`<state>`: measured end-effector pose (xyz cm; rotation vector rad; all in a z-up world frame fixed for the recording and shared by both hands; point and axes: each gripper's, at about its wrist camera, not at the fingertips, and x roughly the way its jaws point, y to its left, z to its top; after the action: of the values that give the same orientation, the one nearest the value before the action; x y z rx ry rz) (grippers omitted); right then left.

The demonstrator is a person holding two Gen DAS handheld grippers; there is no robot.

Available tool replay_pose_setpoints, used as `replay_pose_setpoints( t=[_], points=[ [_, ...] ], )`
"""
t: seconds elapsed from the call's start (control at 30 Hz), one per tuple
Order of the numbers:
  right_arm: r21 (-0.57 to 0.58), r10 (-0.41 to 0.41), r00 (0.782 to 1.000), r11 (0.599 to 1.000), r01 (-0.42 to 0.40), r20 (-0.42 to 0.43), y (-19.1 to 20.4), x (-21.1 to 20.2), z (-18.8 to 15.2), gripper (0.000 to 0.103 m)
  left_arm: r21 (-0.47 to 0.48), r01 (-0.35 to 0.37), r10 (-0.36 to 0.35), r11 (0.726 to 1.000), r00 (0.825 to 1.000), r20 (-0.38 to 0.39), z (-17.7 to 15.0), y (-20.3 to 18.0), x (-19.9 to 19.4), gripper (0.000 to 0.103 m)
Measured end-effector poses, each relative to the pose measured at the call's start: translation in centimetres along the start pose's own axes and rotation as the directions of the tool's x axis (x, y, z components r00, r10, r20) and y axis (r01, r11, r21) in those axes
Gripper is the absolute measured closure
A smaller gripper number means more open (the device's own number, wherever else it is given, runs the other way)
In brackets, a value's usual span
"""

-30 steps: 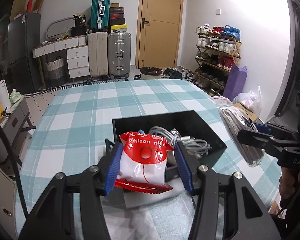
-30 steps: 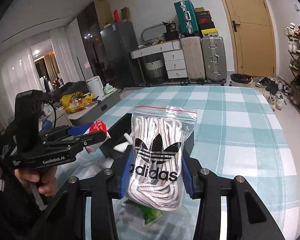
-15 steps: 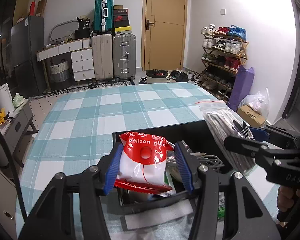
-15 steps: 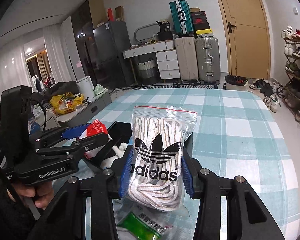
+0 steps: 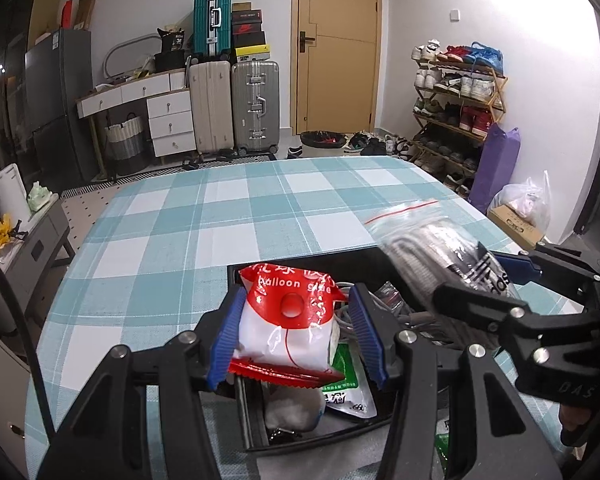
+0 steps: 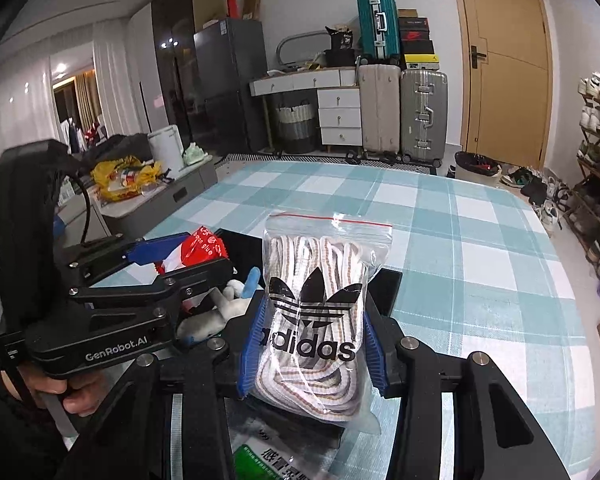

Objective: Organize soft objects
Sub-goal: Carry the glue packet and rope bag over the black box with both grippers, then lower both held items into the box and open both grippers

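Left gripper (image 5: 296,330): fingers clamped on red-and-white packet (image 5: 286,320), upright, top toward 12 o'clock.
Right gripper (image 6: 312,340): squeezing lace bag (image 6: 320,304), long axis upright, zip seal at 12.
Black box (image 5: 256,412): under both.

Your left gripper (image 5: 296,334) pinches a red-and-white balloon glue packet (image 5: 286,322) between its blue pads (image 5: 224,344), holding it over the near part of the black box (image 5: 308,262) on the teal checked tablecloth (image 5: 220,216). Beneath the packet you see a green-and-white sachet (image 5: 346,384), a white fluffy lump (image 5: 294,410) and grey cables (image 5: 384,304) inside the box. At your right, the right gripper (image 5: 496,280) clamps a clear zip bag of striped laces (image 5: 432,252) above the box's right side.
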<state>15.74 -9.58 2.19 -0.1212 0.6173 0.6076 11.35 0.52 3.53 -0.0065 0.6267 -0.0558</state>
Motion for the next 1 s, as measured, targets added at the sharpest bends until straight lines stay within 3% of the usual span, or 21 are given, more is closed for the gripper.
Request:
replay_pose_setpoints(
  t=[0.43,0.7,0.8,0.83,0.87,1.0],
  points=[
    [-0.106,-0.012,0.998,0.994,0.005,-0.060,0.2,2.7,0.3,0.059,0.031,0.018,-0.017,0.999,1.000,-0.023,-0.3,-0.6,1.3,0.050],
    [-0.149,0.033,0.995,0.988,-0.047,-0.097,0.1,3.4,0.1,0.057,0.043,0.033,-0.031,0.999,0.999,-0.040,-0.6,-0.9,1.7,0.050],
    [-0.163,0.032,0.996,0.986,-0.045,-0.087,0.2,3.2,0.0,0.049,0.040,0.050,-0.048,0.998,0.997,-0.052,-0.6,-0.9,1.6,0.050],
    [-0.162,0.024,0.997,0.986,-0.037,-0.077,0.0,2.9,-0.1,0.039,0.041,0.055,-0.052,0.998,0.997,-0.054,-0.6,-0.9,1.4,0.046],
    [-0.156,0.019,0.998,0.987,-0.029,-0.066,-0.1,2.4,-0.1,0.030,0.043,0.060,-0.057,0.997,0.997,-0.055,-0.6,-0.9,1.3,0.035],
    [-0.116,-0.014,1.000,0.993,0.012,-0.018,-0.7,0.0,-0.6,0.011,0.051,0.071,-0.070,0.996,0.997,-0.028,-0.5,-0.9,-0.4,0.013]
  ],
)
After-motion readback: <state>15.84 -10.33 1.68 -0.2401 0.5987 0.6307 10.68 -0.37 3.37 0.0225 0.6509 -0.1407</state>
